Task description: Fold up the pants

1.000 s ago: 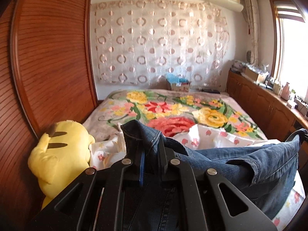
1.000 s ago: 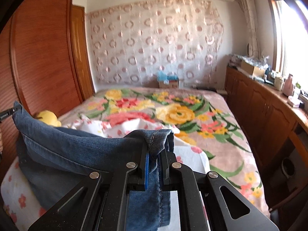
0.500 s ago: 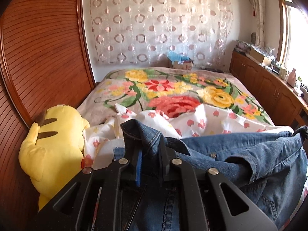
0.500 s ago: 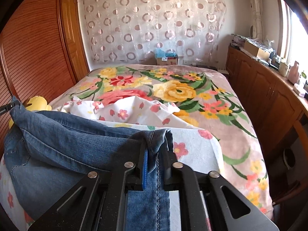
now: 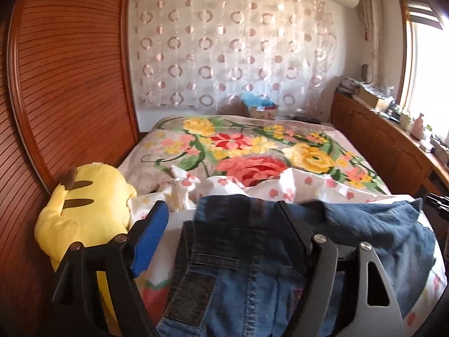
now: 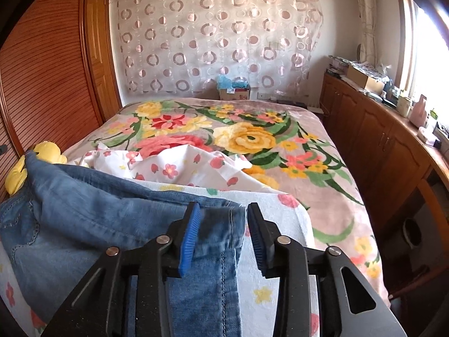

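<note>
One jeans [image 5: 252, 266], two parted claws

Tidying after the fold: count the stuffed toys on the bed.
1. A yellow plush lies at the bed's left edge against the wooden wardrobe, beside the jeans. The jeans and the flowered sheet could hide others.
</note>
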Demonstrator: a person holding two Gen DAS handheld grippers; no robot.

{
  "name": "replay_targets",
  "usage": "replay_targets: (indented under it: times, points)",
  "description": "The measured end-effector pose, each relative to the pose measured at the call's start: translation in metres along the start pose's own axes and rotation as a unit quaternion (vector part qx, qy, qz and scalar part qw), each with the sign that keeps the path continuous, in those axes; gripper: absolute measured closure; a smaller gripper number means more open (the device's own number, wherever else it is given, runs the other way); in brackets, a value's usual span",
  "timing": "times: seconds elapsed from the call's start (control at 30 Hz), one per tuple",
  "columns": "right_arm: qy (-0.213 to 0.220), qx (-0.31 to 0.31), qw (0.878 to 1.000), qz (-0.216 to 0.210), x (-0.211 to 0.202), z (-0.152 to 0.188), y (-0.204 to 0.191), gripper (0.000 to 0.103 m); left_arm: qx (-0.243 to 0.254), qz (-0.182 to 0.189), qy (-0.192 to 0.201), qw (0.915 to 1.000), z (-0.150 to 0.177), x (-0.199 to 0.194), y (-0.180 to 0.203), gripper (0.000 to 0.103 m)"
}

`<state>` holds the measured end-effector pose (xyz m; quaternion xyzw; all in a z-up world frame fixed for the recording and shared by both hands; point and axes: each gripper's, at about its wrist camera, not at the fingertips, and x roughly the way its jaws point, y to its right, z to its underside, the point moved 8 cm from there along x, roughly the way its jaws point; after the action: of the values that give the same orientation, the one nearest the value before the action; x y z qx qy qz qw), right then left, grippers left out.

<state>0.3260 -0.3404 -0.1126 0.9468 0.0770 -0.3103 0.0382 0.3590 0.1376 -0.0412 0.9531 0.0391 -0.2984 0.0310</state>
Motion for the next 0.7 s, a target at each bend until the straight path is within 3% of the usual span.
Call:
replay_targets:
  times: [0.17, 0.47, 0.7]
  points:
    - [-0.003, -0.005, 1.000, -0.004, 0.002, 0.005, -0.003, 0.056, 0.033, 0.002, -0.022, 0.9992, 0.014, 0.007, 0.021, 0.025]
    - [-0.031, 0.003, 0.999, -0.009, 0.012, 0.011, 0.011, 0.054, 0.069, 0.053, -0.057, 0.9946, 0.045, 0.020, 0.077, 0.026]
    - [-0.057, 0.004, 0.997, -0.052, 0.024, 0.006, 0.009, 0.054, 0.103, 0.091, -0.078, 0.9874, 0.055, 0.026, 0.117, 0.026]
